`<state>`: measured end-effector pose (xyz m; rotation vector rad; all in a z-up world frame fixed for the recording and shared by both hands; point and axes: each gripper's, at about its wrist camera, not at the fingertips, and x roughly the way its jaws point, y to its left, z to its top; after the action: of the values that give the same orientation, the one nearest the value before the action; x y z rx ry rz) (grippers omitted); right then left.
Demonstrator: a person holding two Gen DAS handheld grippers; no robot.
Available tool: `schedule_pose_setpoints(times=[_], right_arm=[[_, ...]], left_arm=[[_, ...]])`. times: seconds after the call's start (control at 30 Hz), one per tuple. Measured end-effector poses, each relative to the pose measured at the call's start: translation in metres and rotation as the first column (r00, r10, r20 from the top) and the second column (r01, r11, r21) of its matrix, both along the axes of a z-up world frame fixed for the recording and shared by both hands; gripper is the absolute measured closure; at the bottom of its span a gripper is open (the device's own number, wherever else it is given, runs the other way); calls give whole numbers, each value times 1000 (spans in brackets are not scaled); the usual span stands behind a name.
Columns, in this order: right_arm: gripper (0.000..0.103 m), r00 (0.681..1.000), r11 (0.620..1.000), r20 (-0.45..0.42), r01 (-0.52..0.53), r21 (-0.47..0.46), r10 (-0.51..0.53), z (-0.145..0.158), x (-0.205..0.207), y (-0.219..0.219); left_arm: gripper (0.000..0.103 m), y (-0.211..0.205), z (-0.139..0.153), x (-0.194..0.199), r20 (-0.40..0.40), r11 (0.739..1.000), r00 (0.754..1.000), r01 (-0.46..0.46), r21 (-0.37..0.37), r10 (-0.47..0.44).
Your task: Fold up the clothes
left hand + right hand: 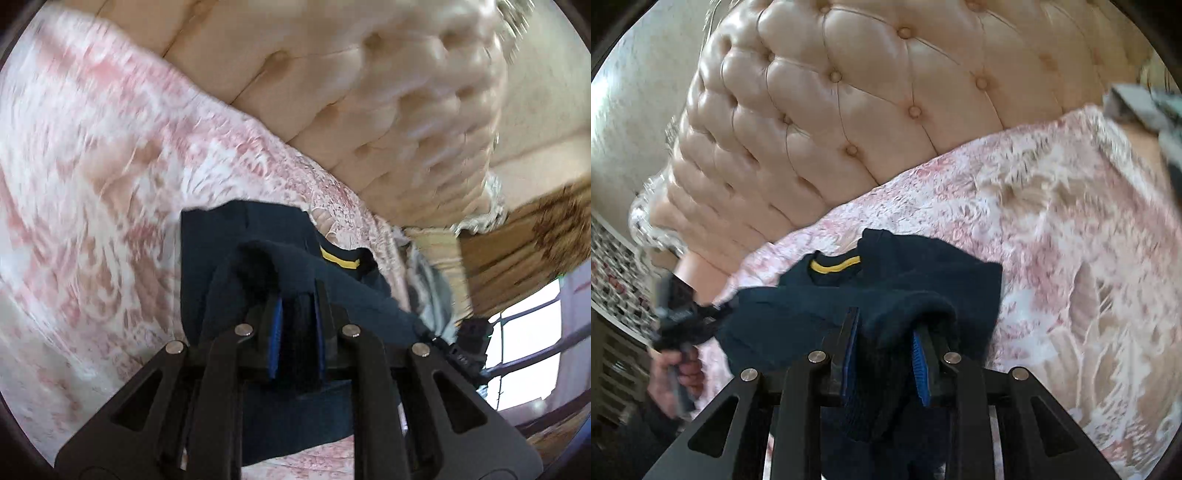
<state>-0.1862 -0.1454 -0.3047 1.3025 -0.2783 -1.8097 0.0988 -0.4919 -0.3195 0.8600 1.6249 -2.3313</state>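
Observation:
A navy blue garment (221,266) with a yellow neck label (340,260) is held up over a bed with a pink floral cover (92,166). My left gripper (297,295) is shut on a bunch of the navy fabric. My right gripper (886,328) is shut on another bunch of the same garment (923,273), whose yellow label (834,266) shows beyond it. The garment stretches between the two grippers. In the right wrist view the left gripper (674,317) appears blurred at the left, held by a hand. The right gripper (469,343) shows at the right of the left wrist view.
A beige tufted headboard (849,110) stands behind the bed cover (1052,240). A wooden piece of furniture (535,240) and a bright window (524,354) are at the right of the left wrist view. A patterned wall (617,273) is at the left.

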Motion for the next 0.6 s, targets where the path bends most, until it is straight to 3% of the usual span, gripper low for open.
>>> schedule_pose_setpoints(times=[0.1, 0.2, 0.27, 0.33, 0.37, 0.43, 0.47, 0.5, 0.6], right_arm=[[76, 998, 1000, 56, 3, -8, -3, -6, -8, -3], [75, 999, 1000, 34, -6, 26, 5, -3, -5, -9], [74, 999, 1000, 33, -1, 14, 0, -2, -5, -6], [70, 999, 1000, 40, 5, 1, -5, 0, -5, 1], [68, 999, 1000, 46, 17, -10, -16, 3, -5, 5], [54, 995, 996, 73, 78, -41, -75, 8, -9, 16], [34, 991, 992, 87, 111, -56, -105, 11, -11, 21], [28, 986, 987, 101, 143, -70, -135, 14, -13, 27], [28, 990, 992, 81, 121, -43, -117, 23, -13, 23]], left_arm=[[85, -1, 1, -7, 30, 1000, 999, 21, -22, -20], [71, -2, 0, -5, 40, 1000, 999, 9, -11, -8], [67, -4, 2, 3, 38, 1000, 999, -6, -14, 6], [50, -6, 4, 12, 35, 1000, 999, -27, -9, 27], [47, -9, 7, 18, 29, 999, 999, -42, -11, 42], [44, -14, 14, 31, 13, 997, 997, -77, -23, 77], [44, -17, 18, 38, 4, 995, 996, -95, -29, 95], [44, -17, 22, 42, 0, 994, 995, -98, -44, 98], [44, -4, 37, 36, 38, 987, 999, -7, -161, 14]])
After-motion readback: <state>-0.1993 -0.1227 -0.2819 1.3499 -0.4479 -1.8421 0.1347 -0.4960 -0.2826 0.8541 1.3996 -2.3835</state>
